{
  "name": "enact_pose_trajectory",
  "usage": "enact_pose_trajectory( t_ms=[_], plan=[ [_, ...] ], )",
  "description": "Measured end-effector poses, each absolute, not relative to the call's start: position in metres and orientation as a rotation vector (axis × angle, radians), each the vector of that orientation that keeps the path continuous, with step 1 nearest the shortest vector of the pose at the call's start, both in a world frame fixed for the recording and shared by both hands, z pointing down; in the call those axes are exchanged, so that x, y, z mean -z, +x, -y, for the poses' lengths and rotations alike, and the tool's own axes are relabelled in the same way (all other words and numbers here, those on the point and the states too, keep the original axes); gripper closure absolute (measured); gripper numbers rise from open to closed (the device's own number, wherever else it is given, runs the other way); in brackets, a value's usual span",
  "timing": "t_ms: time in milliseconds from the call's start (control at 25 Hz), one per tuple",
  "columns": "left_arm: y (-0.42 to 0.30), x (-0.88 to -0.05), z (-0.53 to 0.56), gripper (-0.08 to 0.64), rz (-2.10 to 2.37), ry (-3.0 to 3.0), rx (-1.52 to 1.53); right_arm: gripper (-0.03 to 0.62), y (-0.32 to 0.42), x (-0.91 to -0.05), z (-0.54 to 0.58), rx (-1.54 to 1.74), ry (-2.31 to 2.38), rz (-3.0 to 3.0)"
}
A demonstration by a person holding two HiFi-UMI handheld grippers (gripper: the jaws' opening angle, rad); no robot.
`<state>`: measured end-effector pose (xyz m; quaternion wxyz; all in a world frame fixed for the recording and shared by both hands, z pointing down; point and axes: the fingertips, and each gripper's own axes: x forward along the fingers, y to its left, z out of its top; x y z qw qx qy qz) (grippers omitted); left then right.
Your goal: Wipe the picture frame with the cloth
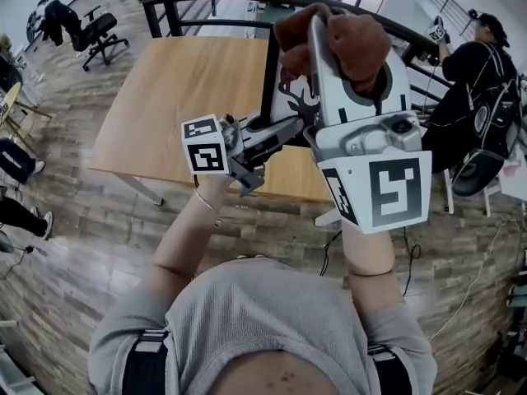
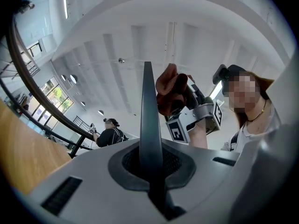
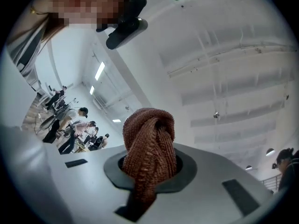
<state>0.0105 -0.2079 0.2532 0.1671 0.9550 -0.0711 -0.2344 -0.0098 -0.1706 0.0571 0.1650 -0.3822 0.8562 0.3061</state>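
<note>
Your right gripper (image 3: 148,171) is clamped shut on the cloth (image 3: 149,139), a brown, nubby, soft wad. Your left gripper (image 2: 150,171) pinches the picture frame (image 2: 148,111) by its thin, rigid dark edge, upright in the air. The cloth is at its 1 o'clock. Risk: with so narrow a hold, hard wiping could twist the frame loose above the wooden table (image 1: 181,89).

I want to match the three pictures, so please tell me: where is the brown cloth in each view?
Head view: the cloth is at top centre, before the picture frame.
Left gripper view: cloth just right of centre, above the middle.
Right gripper view: cloth low centre, pinched between the jaws.
Shared landmark: the person in black.
</note>
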Motion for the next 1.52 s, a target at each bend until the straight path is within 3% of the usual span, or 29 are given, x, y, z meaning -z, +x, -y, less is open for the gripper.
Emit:
enact_pose_trajectory(
  t_ms=[1520],
  plan=[
    [0.009,-0.251,0.206,0.543,0.289,2.694,0.684,0.546,-0.040,-0.177,0.185,-0.694,-1.098,-2.784]
  ],
)
